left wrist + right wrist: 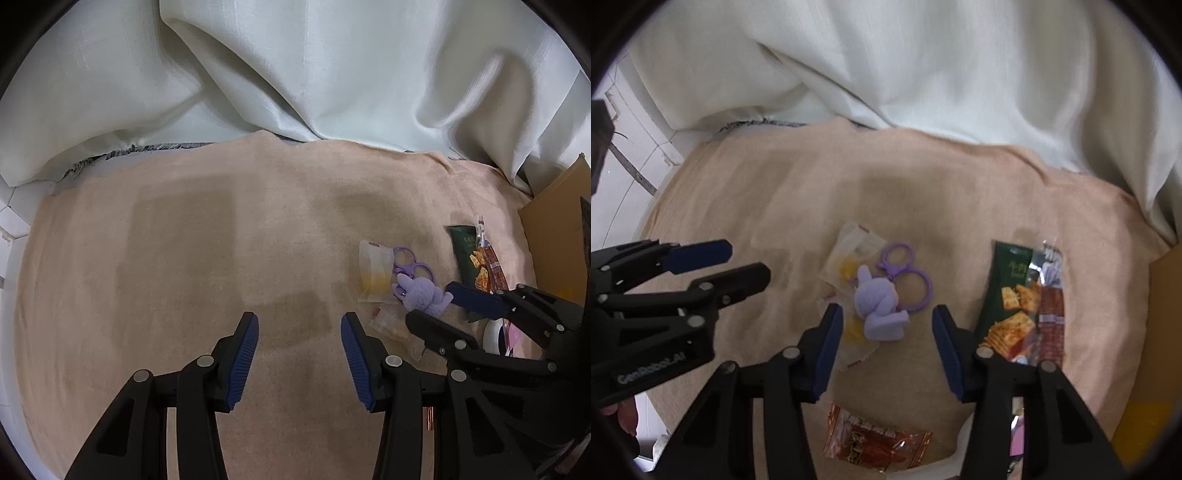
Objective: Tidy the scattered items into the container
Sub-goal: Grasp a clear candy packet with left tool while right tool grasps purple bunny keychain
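The right gripper (pixel 886 343) hangs partly open over the purple plush keychain (pixel 881 310), gripping nothing. The keychain lies on clear wrappers (pixel 849 254) on the peach towel (pixel 775 192). At three o'clock of it lies a green cracker pack (pixel 1008 295); at six o'clock, an orange snack packet (pixel 875 441). At nine o'clock, the left gripper (pixel 299 354) is partly open and empty. The container cannot be made out.

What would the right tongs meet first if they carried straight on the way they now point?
Most likely the purple plush keychain, which lies between the open pads of the right tongs and just ahead, on the peach cloth. Depth is uncertain; nothing else appears in the way.
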### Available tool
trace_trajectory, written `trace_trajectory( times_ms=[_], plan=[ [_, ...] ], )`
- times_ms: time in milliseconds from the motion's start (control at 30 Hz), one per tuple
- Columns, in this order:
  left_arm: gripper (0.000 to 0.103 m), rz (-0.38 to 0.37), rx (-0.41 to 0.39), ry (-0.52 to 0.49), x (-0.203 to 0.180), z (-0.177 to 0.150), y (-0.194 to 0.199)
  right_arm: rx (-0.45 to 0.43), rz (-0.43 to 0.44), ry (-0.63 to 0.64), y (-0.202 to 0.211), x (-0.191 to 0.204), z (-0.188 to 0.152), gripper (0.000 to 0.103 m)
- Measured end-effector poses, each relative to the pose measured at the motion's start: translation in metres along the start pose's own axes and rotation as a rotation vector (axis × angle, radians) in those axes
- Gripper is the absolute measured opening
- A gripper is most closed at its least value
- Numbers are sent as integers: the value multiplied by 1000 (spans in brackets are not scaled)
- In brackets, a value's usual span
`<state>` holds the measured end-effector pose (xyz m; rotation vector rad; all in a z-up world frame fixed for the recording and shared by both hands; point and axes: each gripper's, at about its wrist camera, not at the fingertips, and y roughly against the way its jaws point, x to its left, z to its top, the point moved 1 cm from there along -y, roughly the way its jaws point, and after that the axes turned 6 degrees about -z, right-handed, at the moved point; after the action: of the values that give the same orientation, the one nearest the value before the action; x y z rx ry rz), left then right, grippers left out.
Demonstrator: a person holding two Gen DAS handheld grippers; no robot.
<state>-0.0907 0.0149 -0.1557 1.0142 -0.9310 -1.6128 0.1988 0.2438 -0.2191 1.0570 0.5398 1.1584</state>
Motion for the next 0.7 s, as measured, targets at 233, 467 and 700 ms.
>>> trace_trajectory(
  times_ms=[233, 467, 700],
  plan=[
    [48, -43, -5, -11, -13, 8, -1, -58, 45, -12, 26, -3, 5, 25],
    [48, -56, 17, -44, -46, 25, -22, -138, 27, -91, 76, -31, 11, 25],
    [48, -40, 88, -61, -60, 33, -53, -132, 12, -102, 87, -48, 3, 25]
  ],
)
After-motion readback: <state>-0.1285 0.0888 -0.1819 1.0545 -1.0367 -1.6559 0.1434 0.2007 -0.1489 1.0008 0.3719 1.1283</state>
